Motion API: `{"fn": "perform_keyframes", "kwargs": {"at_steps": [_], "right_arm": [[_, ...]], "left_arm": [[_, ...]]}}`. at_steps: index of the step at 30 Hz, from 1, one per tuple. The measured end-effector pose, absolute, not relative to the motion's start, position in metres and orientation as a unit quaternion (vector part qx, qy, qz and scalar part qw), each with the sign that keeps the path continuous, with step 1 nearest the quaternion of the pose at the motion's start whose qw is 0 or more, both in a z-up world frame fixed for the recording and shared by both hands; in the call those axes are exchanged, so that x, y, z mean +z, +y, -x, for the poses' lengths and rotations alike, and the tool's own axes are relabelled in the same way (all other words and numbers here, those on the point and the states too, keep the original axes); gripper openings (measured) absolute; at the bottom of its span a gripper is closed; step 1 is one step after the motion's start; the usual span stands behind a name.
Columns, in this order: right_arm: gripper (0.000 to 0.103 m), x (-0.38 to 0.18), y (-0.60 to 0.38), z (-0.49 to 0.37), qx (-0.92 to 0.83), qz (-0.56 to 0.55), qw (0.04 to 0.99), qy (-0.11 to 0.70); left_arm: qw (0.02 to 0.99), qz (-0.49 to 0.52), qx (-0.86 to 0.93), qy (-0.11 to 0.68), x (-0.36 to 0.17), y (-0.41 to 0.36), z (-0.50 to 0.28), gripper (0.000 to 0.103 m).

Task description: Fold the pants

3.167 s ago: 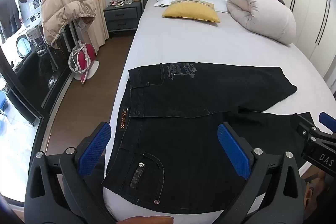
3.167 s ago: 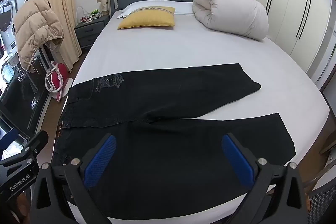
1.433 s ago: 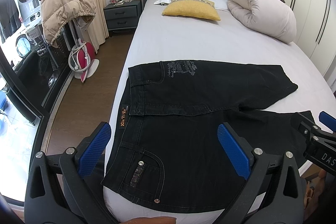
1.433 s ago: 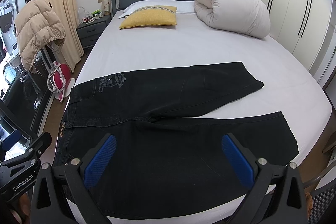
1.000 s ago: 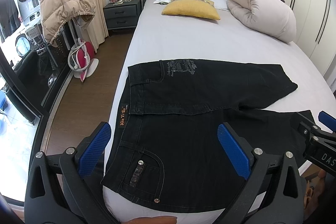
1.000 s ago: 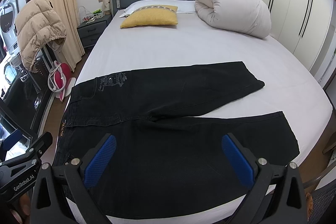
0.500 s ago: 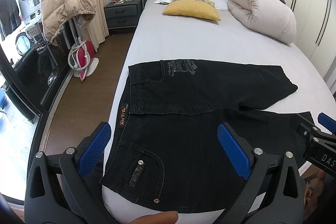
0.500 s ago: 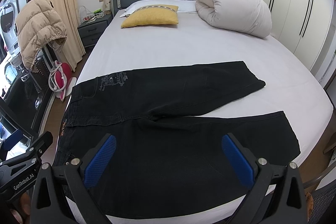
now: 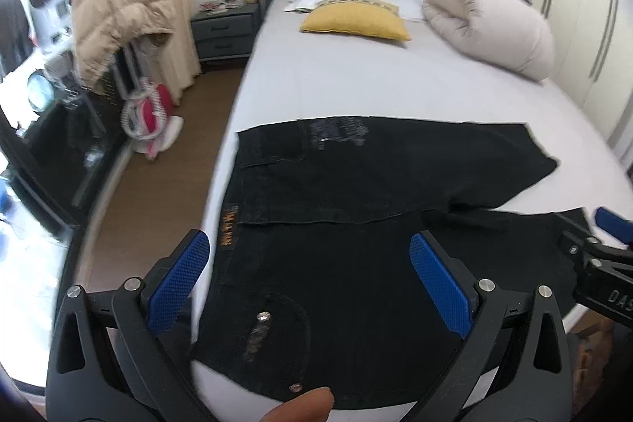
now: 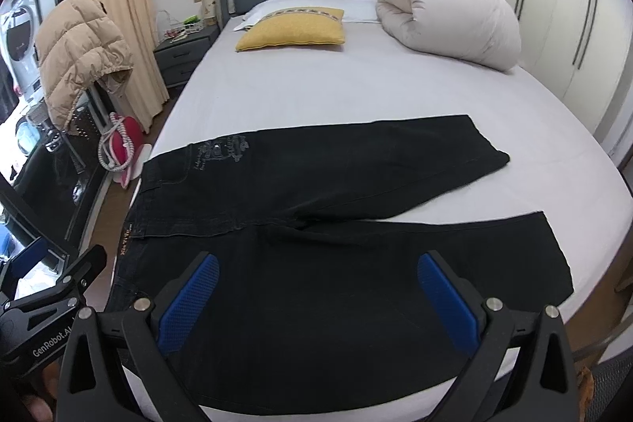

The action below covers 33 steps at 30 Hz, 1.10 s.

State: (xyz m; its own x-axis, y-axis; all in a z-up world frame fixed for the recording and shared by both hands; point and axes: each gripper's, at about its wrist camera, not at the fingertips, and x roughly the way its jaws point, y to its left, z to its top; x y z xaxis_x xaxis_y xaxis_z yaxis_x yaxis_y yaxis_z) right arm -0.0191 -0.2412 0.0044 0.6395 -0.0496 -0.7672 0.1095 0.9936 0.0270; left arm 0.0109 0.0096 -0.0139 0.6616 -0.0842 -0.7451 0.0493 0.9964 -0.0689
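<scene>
Black jeans (image 9: 356, 224) lie flat on the white bed (image 9: 356, 78), waistband to the left, both legs spread to the right; they also show in the right wrist view (image 10: 316, 224). My left gripper (image 9: 308, 279) is open and empty, above the waist and back pocket near the bed's front edge. My right gripper (image 10: 316, 299) is open and empty, above the near leg. Each gripper shows at the edge of the other's view: the right one (image 9: 593, 256) and the left one (image 10: 51, 283).
A yellow pillow (image 10: 292, 28) and a rolled white duvet (image 10: 451, 22) lie at the head of the bed. A beige puffer jacket (image 9: 118, 14) hangs on a rack at left, over a red-and-white item (image 9: 150, 113) on the wood floor. A nightstand (image 9: 225, 30) stands beside the headboard.
The left wrist view has blurred and shifted slightly, with the left gripper moving a little. The jeans have not moved. Both grippers remain open.
</scene>
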Motion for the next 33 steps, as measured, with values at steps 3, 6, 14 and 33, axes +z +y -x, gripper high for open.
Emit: {"fn": "perform_keyframes", "kwargs": {"at_steps": [3, 6, 14, 33], "right_arm": [[0.103, 0.011, -0.247, 0.013, -0.004, -0.053, 0.911, 0.409], [0.103, 0.023, -0.258, 0.001, 0.037, -0.075, 0.92, 0.382], [0.103, 0.026, -0.294, -0.091, 0.114, -0.055, 0.911, 0.394], [0.064, -0.06, -0.292, -0.245, 0.355, 0.1, 0.817, 0.444]], "left_arm": [[0.91, 0.059, -0.088, 0.402, -0.009, 0.022, -0.025, 0.103], [0.911, 0.045, -0.108, 0.395, -0.001, 0.03, -0.052, 0.103], [0.913, -0.033, -0.085, 0.397, -0.01, 0.044, -0.148, 0.103], [0.718, -0.12, -0.303, 0.615, -0.169, 0.061, -0.4, 0.071]]}}
